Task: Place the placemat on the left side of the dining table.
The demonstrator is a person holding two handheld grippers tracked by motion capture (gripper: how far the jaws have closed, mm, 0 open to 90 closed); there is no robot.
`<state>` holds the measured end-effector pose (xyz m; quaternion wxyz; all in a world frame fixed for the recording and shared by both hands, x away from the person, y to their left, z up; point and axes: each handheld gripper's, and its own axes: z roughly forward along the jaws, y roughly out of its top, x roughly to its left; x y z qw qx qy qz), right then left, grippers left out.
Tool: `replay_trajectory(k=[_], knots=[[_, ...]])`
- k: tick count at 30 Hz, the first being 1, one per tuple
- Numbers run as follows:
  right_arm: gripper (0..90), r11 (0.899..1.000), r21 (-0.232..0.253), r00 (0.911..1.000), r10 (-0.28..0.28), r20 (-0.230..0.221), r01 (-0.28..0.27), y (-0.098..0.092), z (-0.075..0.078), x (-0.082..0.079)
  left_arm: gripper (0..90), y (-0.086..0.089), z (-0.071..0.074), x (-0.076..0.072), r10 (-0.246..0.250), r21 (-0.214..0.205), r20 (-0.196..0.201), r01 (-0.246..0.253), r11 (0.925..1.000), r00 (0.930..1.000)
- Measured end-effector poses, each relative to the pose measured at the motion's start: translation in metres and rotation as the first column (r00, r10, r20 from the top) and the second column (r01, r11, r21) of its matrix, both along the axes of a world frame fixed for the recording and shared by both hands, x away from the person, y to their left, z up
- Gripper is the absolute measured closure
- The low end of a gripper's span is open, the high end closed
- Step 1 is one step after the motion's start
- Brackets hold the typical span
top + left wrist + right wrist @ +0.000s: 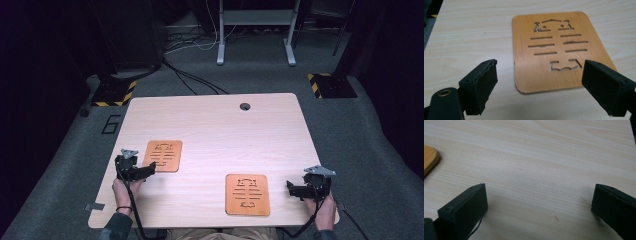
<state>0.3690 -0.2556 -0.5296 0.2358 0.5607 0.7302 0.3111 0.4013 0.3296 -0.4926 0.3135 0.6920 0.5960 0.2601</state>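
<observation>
Two flat orange wooden boards with cut-out slots lie on the light wood table [210,130]. The left board [163,155] [559,50] rests near the table's left side, and my left gripper [148,171] [539,85] hovers open just at its near edge, jaws spread wider than the board's corner. The right board [247,194] lies near the front edge; one rounded corner of the right board [429,158] shows in the right gripper view. My right gripper [291,189] [539,207] stands open beside it, to its right, over bare table.
A round cable hole [244,106] sits near the table's far edge. Beyond the table are a grey carpet, a white desk frame [255,30], loose cables, and two black stand bases with yellow-black tape [114,93].
</observation>
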Motion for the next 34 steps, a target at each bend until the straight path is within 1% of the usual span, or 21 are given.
replay_trajectory(k=[2, 3, 5, 8, 9, 11, 13, 16, 18, 20, 21, 23, 25, 34], knots=[[0.0, 1.0, 0.0, 1.0, 0.0, 0.0, 0.0, 0.0, 0.0, 0.0, 12.2, -0.001, -0.004, -0.005, 0.001, 0.009, 0.01, -0.001, 1.0, 1.0], [0.0, 1.0, 0.0, 1.0, 0.0, 0.0, 0.0, 0.0, 0.0, 0.0, 12.2, -0.001, -0.005, -0.008, -0.002, 0.012, 0.005, 0.001, 0.9999, 1.0], [0.0, 1.0, 0.0, 1.0, 0.0, 0.0, 0.0, 0.0, 0.0, 0.0, 12.1, -0.001, -0.01, -0.015, -0.003, 0.021, 0.006, 0.003, 0.9998, 1.0], [0.0, 1.0, 0.0, 1.0, -0.001, 0.0, 0.001, 0.0, 0.0, 0.0, 11.2, -0.001, -0.018, -0.023, -0.005, 0.045, 0.001, 0.005, 0.999, 1.0], [0.0, 1.0, 0.001, 1.0, 0.0, 0.0, 0.0, 0.0, 0.0, 0.0, 10.8, 0.0, -0.02, -0.026, -0.003, 0.052, -0.006, 0.003, 0.9987, 1.0], [0.0, 1.0, 0.001, 1.0, 0.0, 0.0, 0.0, 0.0, 0.0, 0.0, 10.0, 0.001, -0.025, -0.031, 0.001, 0.056, -0.016, 0.0, 0.9984, 0.9999], [0.0, 1.0, 0.001, 1.0, 0.001, 0.0, -0.001, 0.0, 0.0, 0.0, 9.4, 0.001, -0.03, -0.035, 0.005, 0.07, -0.025, -0.003, 0.9975, 0.9997], [0.0, 1.0, 0.001, 1.0, 0.0, 0.0, 0.0, 0.0, 0.0, 0.0, 8.5, 0.001, -0.034, -0.041, 0.013, 0.071, -0.025, -0.011, 0.9974, 0.9996], [0.0, 1.0, 0.0, 1.0, 0.002, -0.001, -0.002, 0.0, 0.0, 0.0, 8.3, 0.002, -0.036, -0.044, 0.017, 0.064, -0.01, -0.016, 0.9978, 0.9998], [0.0, 1.0, 0.001, 1.0, 0.0, -0.001, 0.0, 0.0, 0.0, 0.0, 8.2, 0.002, -0.036, -0.046, 0.018, 0.063, -0.008, -0.017, 0.9979, 0.9998], [0.0, 1.0, 0.0, 1.0, 0.0, -0.001, 0.0, 0.0, 0.0, 0.0, 8.1, 0.003, -0.038, -0.047, 0.018, 0.054, 0.003, -0.018, 0.9984, 0.9998], [0.0, 1.0, -0.003, 1.0, 0.002, -0.001, -0.002, 0.0, 0.0, 0.0, 7.5, 0.006, -0.038, -0.046, 0.023, 0.03, -0.008, -0.023, 0.9993, 0.9997], [0.0, 1.0, 0.0, 1.0, 0.001, -0.001, -0.001, 0.0, 0.0, 0.0, 7.5, 0.008, -0.039, -0.046, 0.016, 0.013, -0.018, -0.016, 0.9998, 0.9997], [0.0, 1.0, 0.001, 1.0, -0.003, -0.001, 0.003, 0.0, 0.0, 0.0, 7.4, 0.008, -0.039, -0.046, 0.015, 0.013, -0.017, -0.015, 0.9998, 0.9997]])
